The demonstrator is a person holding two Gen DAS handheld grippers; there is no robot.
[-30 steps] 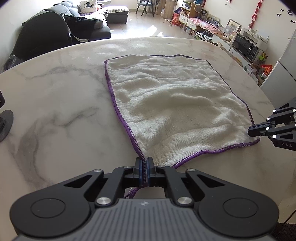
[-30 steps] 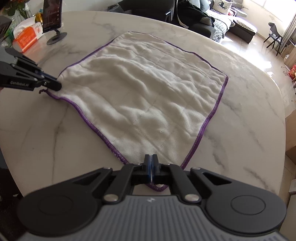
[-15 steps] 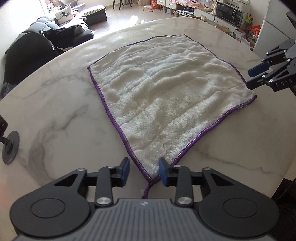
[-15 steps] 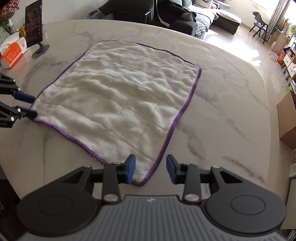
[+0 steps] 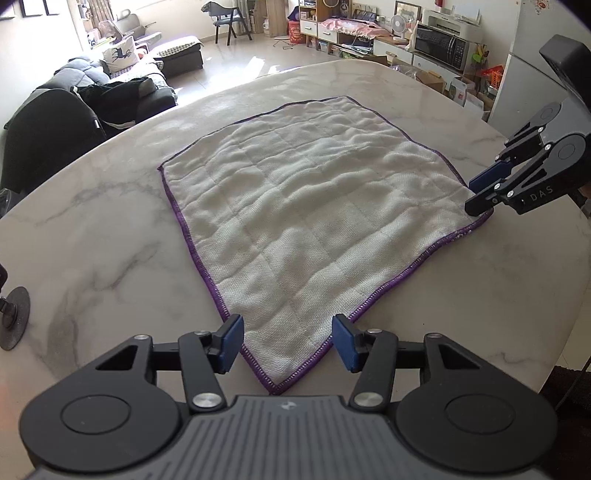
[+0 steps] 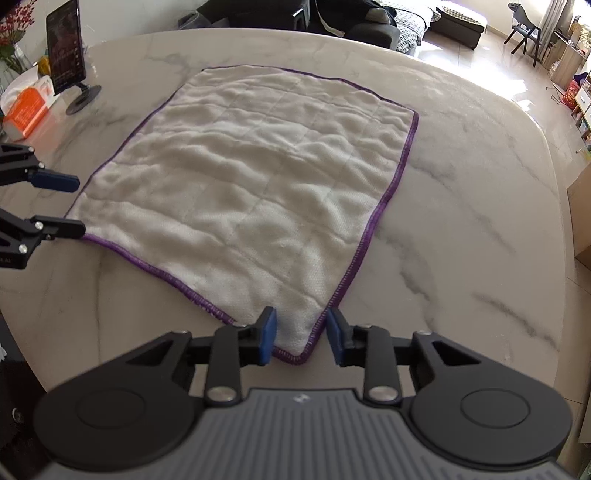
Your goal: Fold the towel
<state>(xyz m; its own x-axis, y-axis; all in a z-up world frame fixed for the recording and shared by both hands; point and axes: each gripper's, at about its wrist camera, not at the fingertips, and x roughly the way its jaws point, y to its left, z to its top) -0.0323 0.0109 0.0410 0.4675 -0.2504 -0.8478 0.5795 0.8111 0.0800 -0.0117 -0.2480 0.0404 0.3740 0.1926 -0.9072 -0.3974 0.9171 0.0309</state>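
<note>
Closing on the near corners comes first: I hold the left gripper (image 5: pixel 288 343) and right gripper (image 6: pixel 301 341) wide apart, gripping nothing, each straddling a corner of the towel (image 5: pixel 314 214) spread flat on the marble table (image 5: pixel 110 240). I judge both should pinch together, then lift evenly towards the far hem. Only the right wrist view shows the phone stand (image 6: pixel 70 79) far left.

Sunlit living room, glossy pale tiled floor (image 5: pixel 258 59), dark sofa (image 5: pixel 110 96) with cushions, grey chair (image 5: pixel 221 18), microwave (image 5: pixel 441 46) on low shelving, white fridge (image 5: pixel 532 74).
</note>
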